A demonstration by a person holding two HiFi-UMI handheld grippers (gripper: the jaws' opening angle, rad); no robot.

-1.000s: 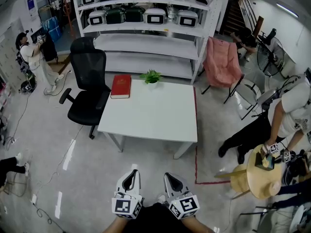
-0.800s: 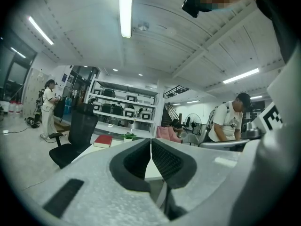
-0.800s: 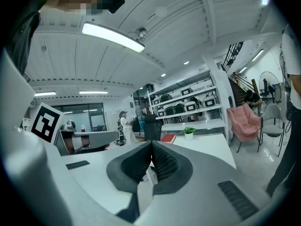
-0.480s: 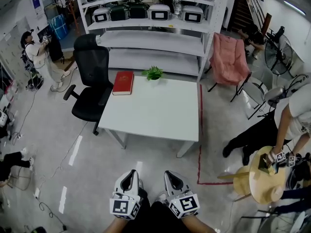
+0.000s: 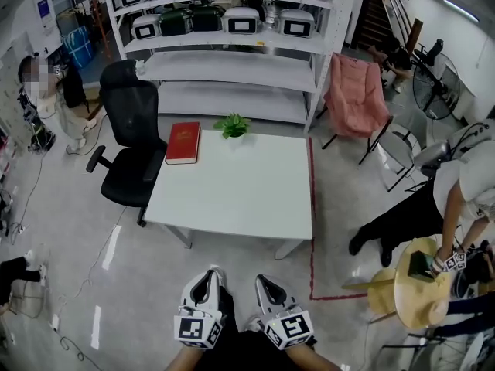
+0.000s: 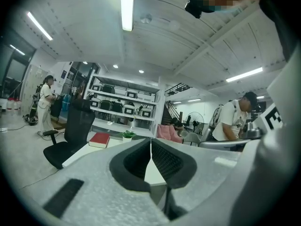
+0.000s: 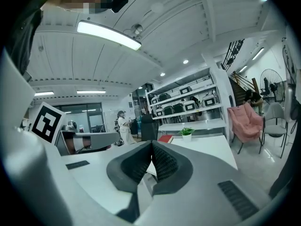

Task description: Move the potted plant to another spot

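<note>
A small green potted plant [image 5: 232, 125] in a white pot stands at the far edge of the white table [image 5: 240, 192], next to a red book [image 5: 182, 143]. The plant also shows small in the left gripper view [image 6: 127, 135] and in the right gripper view [image 7: 187, 133]. Both grippers are held low near my body, well short of the table. My left gripper [image 5: 206, 278] and right gripper [image 5: 261, 281] each have jaws closed together with nothing between them.
A black office chair [image 5: 130, 141] stands at the table's left. White shelves [image 5: 224, 52] with appliances run behind it. A pink folding chair [image 5: 354, 99] is at the back right. A person [image 5: 448, 199] bends over a round wooden stool [image 5: 421, 280] at right. Red floor tape [image 5: 312, 246] runs beside the table.
The view has shifted slightly; the table and plant sit a little further left and lower in the frame. Both grippers stay shut near my body.
</note>
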